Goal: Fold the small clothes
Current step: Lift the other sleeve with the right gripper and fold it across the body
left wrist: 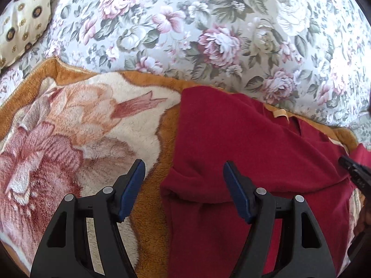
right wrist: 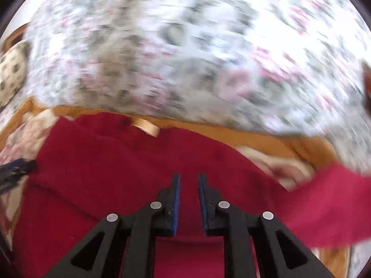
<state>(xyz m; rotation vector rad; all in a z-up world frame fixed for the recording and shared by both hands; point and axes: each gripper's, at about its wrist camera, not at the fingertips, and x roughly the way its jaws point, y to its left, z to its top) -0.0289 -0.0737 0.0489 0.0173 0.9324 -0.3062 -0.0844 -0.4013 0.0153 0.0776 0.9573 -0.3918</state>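
A dark red fleece garment (left wrist: 243,139) lies on an orange floral blanket (left wrist: 81,120), its left part folded over with a cream neck label (left wrist: 280,114) near the far edge. My left gripper (left wrist: 184,170) is open and empty, hovering over the garment's left edge. In the blurred right wrist view the garment (right wrist: 111,162) fills the lower half, with a sleeve (right wrist: 329,199) stretching right. My right gripper (right wrist: 189,177) hovers over the garment, jaws narrowly apart with nothing between them. The right gripper's tip also shows in the left wrist view (left wrist: 352,166).
A grey floral bedspread (left wrist: 208,23) covers the far side. A cream patterned pillow (left wrist: 20,20) lies at the far left. The blanket's orange border (right wrist: 255,136) runs behind the garment.
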